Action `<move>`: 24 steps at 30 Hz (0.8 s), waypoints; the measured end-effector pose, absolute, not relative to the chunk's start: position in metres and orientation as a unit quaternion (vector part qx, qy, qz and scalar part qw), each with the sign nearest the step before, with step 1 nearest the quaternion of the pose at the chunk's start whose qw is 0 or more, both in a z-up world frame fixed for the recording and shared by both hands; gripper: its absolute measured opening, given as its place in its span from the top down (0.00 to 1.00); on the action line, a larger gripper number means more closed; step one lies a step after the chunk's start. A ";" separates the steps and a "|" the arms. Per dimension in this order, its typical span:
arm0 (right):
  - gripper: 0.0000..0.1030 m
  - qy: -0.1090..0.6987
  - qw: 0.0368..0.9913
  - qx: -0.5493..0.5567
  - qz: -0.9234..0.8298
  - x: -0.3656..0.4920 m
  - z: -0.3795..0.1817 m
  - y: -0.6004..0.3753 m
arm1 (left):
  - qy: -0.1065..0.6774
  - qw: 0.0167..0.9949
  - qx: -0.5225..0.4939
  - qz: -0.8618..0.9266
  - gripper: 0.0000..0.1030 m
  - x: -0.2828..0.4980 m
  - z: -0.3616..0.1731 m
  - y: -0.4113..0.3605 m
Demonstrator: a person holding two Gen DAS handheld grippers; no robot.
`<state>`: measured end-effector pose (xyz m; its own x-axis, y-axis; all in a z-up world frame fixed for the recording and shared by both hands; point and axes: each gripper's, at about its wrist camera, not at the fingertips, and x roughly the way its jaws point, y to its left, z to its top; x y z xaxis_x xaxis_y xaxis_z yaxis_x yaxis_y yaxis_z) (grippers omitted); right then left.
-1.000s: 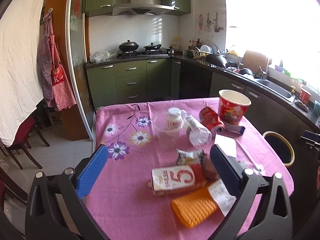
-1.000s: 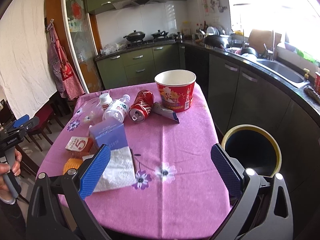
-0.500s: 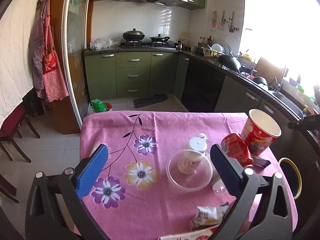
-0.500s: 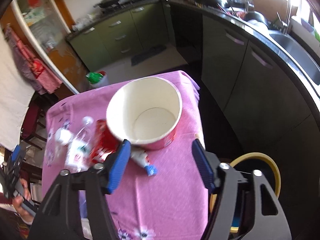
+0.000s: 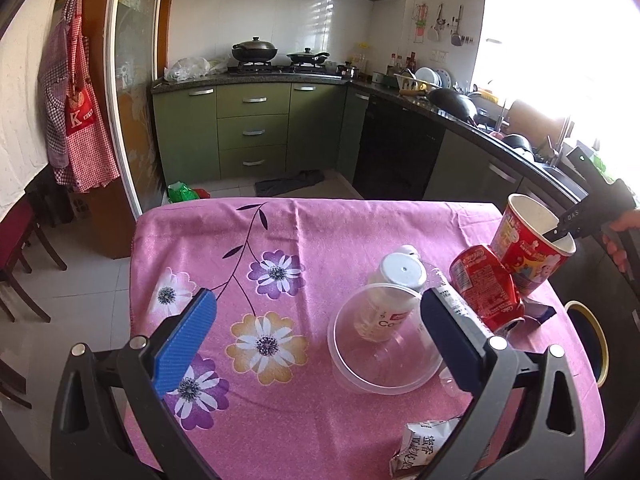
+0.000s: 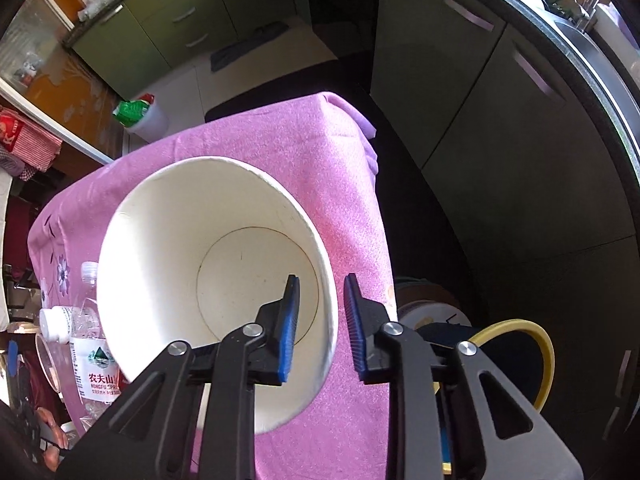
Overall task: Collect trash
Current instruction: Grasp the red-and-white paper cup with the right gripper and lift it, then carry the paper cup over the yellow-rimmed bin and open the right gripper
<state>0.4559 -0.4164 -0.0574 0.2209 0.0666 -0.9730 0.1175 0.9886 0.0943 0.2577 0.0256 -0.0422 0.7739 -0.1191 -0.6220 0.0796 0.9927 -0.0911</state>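
Both grippers (image 5: 316, 332) (image 6: 322, 328): black plastic frames, ribbed blue pads, silver screws.

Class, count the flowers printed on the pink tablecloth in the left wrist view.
4 show: a purple one mid-table, a white one near the left edge, a yellow one and a purple one nearer the camera. Others may be hidden under trash.

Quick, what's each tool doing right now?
Left tool: open, holding nothing.
Right tool: jaws closing on the wall of the paper cup, one finger inside, one outside.
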 end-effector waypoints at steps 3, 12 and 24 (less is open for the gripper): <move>0.95 0.629 0.771 0.096 -0.016 0.460 -0.063 -0.422 | 0.332 0.941 -0.031 -0.054 0.06 0.256 -0.042 0.026; 0.96 0.605 0.786 0.127 0.011 0.429 -0.028 -0.442 | 0.329 0.943 -0.029 -0.048 0.06 0.251 -0.032 0.027; 0.95 0.566 0.799 0.186 -0.084 0.271 -0.002 -0.598 | 0.323 0.944 -0.006 -0.064 0.06 0.220 -0.014 0.014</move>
